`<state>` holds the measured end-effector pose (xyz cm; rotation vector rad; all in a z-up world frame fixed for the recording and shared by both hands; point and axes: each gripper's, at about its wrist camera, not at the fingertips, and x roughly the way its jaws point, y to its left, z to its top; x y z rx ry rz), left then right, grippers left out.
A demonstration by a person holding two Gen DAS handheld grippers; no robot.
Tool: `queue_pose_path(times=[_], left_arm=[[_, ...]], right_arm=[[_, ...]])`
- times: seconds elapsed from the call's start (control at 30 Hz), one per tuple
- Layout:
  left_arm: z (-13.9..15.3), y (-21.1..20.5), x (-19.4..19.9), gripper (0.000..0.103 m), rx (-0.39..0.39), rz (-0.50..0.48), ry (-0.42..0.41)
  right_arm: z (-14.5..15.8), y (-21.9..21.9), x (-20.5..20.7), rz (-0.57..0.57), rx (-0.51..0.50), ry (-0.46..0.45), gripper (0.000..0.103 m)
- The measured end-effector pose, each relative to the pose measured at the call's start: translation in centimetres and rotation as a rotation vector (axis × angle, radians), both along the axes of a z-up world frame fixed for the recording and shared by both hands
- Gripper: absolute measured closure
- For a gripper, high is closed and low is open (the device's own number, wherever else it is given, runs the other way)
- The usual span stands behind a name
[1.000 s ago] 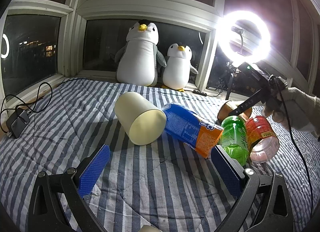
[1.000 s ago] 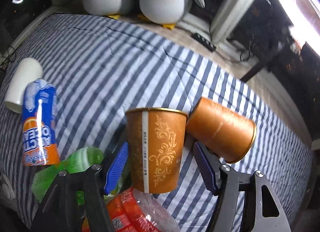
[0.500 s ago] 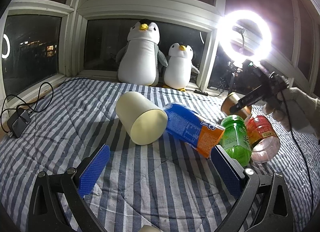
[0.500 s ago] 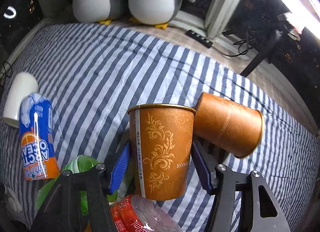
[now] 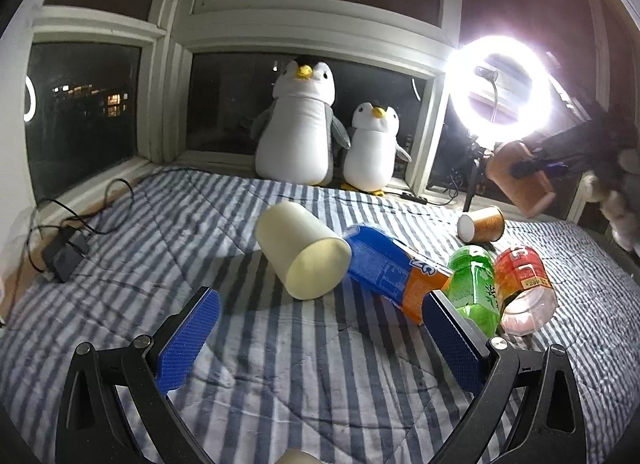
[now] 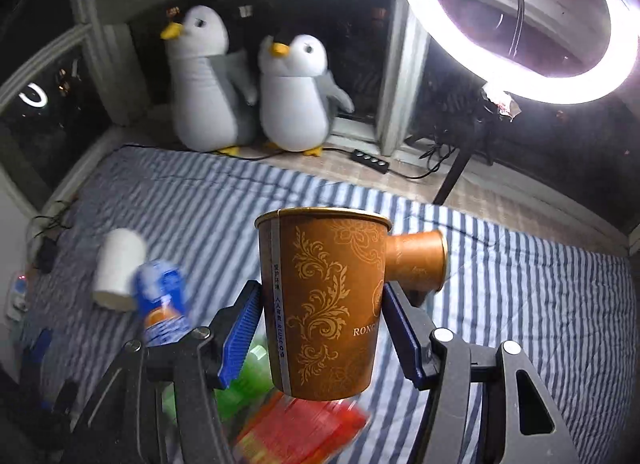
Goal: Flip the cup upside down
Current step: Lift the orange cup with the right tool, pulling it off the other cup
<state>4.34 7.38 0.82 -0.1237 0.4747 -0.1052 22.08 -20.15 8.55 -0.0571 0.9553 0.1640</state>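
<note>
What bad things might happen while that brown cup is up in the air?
The right gripper pinches the brown paper cup by its thin sides, so a hard squeeze might crush it, or it could slip while turning. Bottles and a second brown cup lie on the striped blanket below; set down on them or on that soft cover, the flipped cup may tip.

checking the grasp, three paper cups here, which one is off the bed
The orange floral-print cup, clamped in the right tool and held in the air. The plain white cup and the second orange cup both lie on their sides on the striped blanket.
</note>
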Motion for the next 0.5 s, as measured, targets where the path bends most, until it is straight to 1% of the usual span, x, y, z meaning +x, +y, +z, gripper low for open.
queue_pose_path(times=[0.1, 0.27, 0.37, 0.5], left_arm=[[1.0, 0.2, -1.2, 0.001, 0.024, -0.002, -0.018], [2.4, 0.2, -3.5, 0.001, 0.070, -0.018, -0.046], [2.8, -0.1, -4.9, 0.001, 0.095, -0.034, -0.052], [2.9, -0.6, -6.8, 0.001, 0.105, -0.056, -0.056]], right_arm=[[0.3, 0.4, -3.1, 0.001, 0.045, 0.010, 0.046], [-0.4, 1.5, -8.7, 0.012, 0.126, 0.045, 0.045], [-2.2, 2.5, -11.8, 0.012, 0.166, 0.076, 0.045], [-4.9, 4.2, -15.0, 0.020, 0.205, 0.120, 0.045]])
